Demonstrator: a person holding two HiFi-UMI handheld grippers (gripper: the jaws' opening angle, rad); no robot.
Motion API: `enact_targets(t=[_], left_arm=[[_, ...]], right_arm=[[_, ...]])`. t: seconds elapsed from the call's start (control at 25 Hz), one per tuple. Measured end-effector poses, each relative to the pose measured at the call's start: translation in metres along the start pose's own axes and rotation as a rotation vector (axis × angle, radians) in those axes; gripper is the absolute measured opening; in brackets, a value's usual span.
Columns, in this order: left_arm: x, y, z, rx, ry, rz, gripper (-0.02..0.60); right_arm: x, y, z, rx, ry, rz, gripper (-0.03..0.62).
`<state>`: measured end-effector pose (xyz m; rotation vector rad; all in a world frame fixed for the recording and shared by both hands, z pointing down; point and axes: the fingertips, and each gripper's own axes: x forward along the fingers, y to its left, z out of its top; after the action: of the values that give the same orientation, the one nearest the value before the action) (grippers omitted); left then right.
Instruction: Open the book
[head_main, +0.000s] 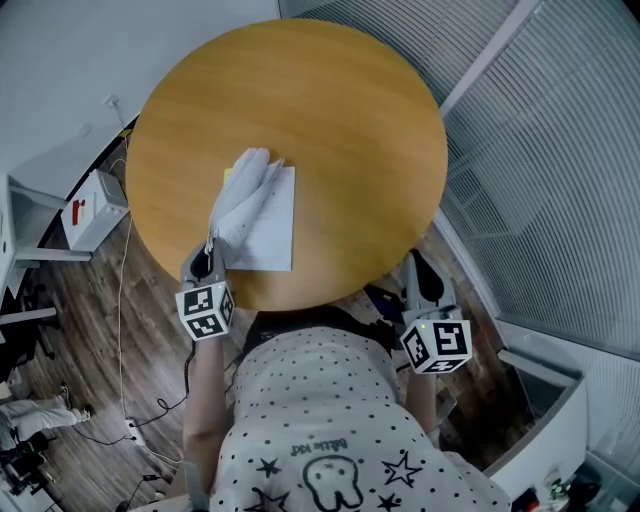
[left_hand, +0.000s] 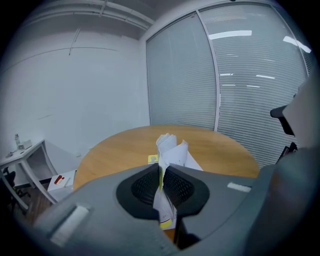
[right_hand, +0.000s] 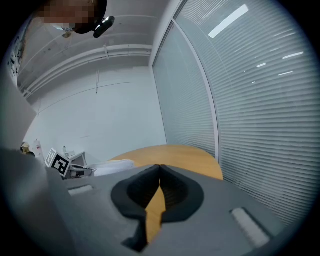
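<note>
A round wooden table (head_main: 350, 120) is seen across the upper middle of the head view. The book (head_main: 270, 232) is laid on its lower left part, with several pages lifted and fanned. These are pinched by the tightly closed left gripper (head_main: 208, 252). The right gripper (head_main: 418, 262) is held empty at the table's lower right edge, jaws together.

The table (head_main: 330, 110) is warm honey-orange wood. On it the book (head_main: 262, 215) shows white pages, with a yellow strip, possibly its cover, at the edge nearest the table's rim. The left gripper (head_main: 208, 255) and right gripper (head_main: 418, 262) are grey with black ribbed pads (left_hand: 145, 186) and black-and-white square markers. Beside the table, the shirt (head_main: 330, 420) is white with black dots and stars, and the floor (head_main: 90, 320) is dark brown planks.
</note>
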<state>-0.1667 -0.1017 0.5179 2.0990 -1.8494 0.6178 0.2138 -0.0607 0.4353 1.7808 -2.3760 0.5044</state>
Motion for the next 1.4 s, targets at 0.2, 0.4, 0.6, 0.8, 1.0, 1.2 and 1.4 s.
enact_targets(t=[0.2,0.4,0.6,0.8,1.0,1.2,1.4], left_arm=[[-0.002,0.014,0.000,-0.035,-0.007,0.031,0.020],[-0.005,0.026,-0.004,-0.049,-0.009,0.055,0.021],[-0.008,0.044,-0.008,-0.069,-0.010,0.086,0.021],[-0.011,0.056,-0.012,-0.083,-0.007,0.111,0.021],[-0.014,0.069,-0.015,-0.096,-0.009,0.131,0.021],[-0.015,0.084,-0.022,-0.130,-0.003,0.156,0.021],[-0.016,0.103,-0.033,-0.205,0.006,0.187,0.023]], right_arm=[[0.004,0.007,0.002,-0.005,0.000,0.008,0.005],[0.006,0.015,0.001,-0.009,0.006,0.016,0.004],[0.008,0.021,0.000,-0.014,0.013,0.015,0.005],[0.009,0.025,0.001,-0.019,0.011,0.016,0.004],[0.009,0.034,0.001,-0.023,0.008,0.019,0.003],[0.008,0.038,0.001,-0.025,0.007,0.009,0.004],[0.007,0.045,0.003,-0.033,0.007,-0.001,0.004]])
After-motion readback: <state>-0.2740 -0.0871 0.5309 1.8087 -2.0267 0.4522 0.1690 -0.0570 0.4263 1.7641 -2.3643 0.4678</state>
